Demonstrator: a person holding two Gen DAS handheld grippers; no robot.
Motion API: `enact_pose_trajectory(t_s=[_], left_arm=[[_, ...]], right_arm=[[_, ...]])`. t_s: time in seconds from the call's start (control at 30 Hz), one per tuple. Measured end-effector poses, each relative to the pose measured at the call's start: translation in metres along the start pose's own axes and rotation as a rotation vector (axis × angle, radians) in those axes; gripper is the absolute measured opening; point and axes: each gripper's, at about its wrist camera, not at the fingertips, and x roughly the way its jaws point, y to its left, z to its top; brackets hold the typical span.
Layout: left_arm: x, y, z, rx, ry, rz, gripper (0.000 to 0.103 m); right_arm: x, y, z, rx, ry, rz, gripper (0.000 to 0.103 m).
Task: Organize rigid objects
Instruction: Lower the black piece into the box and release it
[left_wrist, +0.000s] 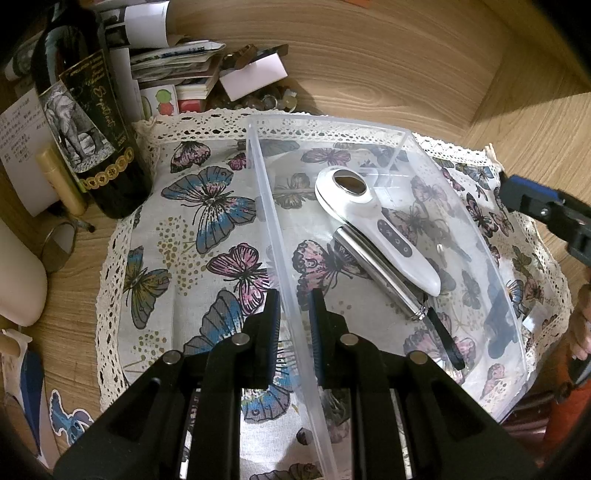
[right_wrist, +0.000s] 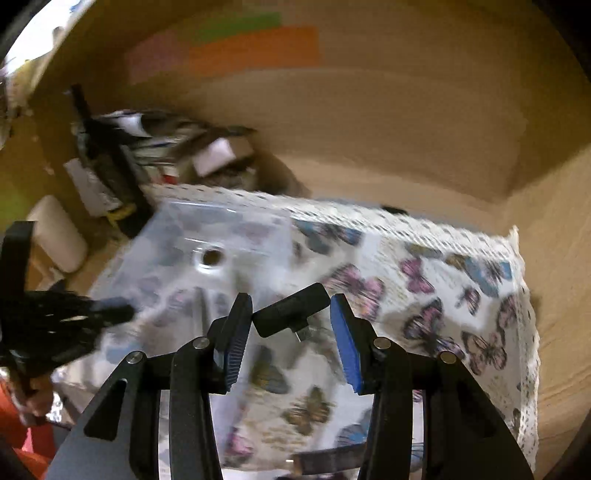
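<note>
Gripping the bin wall, right side open

We've got the left gripper (left_wrist: 295, 325) with its fingers nearly closed around the near wall of the clear plastic bin (left_wrist: 491, 273), which sits on the butterfly cloth (left_wrist: 192, 236) on the desk. Inside: a white handheld device (left_wrist: 373, 221) lying over a metal tool (left_wrist: 376, 273). Right gripper (right_wrist: 291, 332) fingers are wide apart; a small black adapter (right_wrist: 288, 314) lies between them, contact unclear, view blurred.
</note>
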Motion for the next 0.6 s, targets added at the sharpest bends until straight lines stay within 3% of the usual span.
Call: enact_pose_trajectory(t_s=[0.23,0.6], left_arm=[[0.0,0.002,0.0,-0.013,-0.007,-0.014,0.015],[-0.002,0.003,-0.002,-0.015,-0.014,-0.026,0.015]], right_arm=[[0.011,0.043,0.003,-0.116,0.002,0.069,0.041],[0.051,0.073,-0.011,-0.176,0.143,0.114,0.041]])
